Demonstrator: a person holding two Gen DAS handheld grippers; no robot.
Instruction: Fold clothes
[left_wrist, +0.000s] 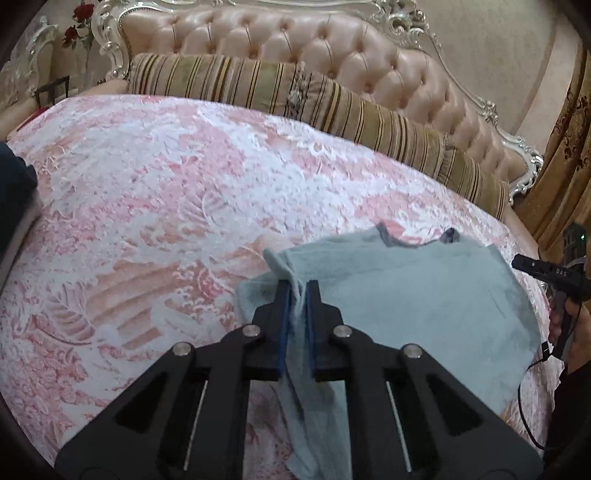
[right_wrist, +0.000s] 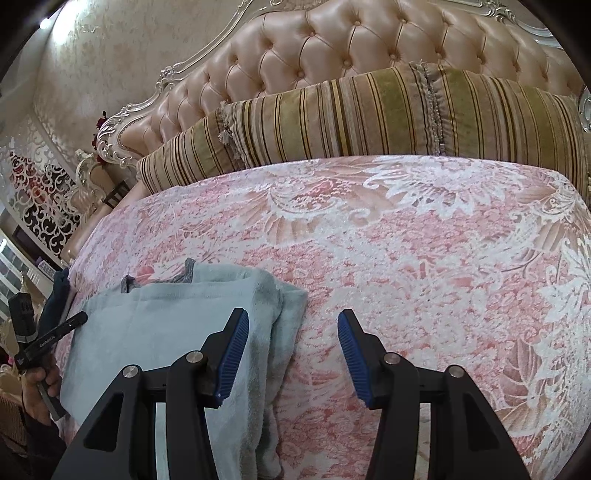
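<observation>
**Left jaws pinch the blue garment's edge while the right jaws stand apart over the bed**

Nearest in the left wrist view, the left gripper (left_wrist: 298, 286) has its jaws clamped on a bunched fold of the pale blue fleece garment (left_wrist: 406, 295); the cloth is squeezed between the blue pads and hangs below them in a loose strip. No earlier view is at hand, so only this grip can be told.

In the right wrist view, the right gripper (right_wrist: 293, 325) holds its jaws apart with nothing between them. Its left finger hovers over the right-hand edge of the garment (right_wrist: 166, 332), while its right finger is over the bare bedspread (right_wrist: 424, 258); whether either touches the cloth below I cannot tell.

The garment lies spread on the near part of the bed, partly folded, with a doubled layer along its right-hand side and a grey-trimmed neckline (right_wrist: 159, 282) at its far edge. At the edge of each view, a hand (right_wrist: 40, 387) grips the handle of the other gripper.

Beyond the garment, the pink and white patterned bedspread stretches away. At the far end a long striped bolster pillow (right_wrist: 369, 118) in green, gold and brown lies against the tufted pink headboard (right_wrist: 332, 40) with its carved silver-white frame.
</observation>
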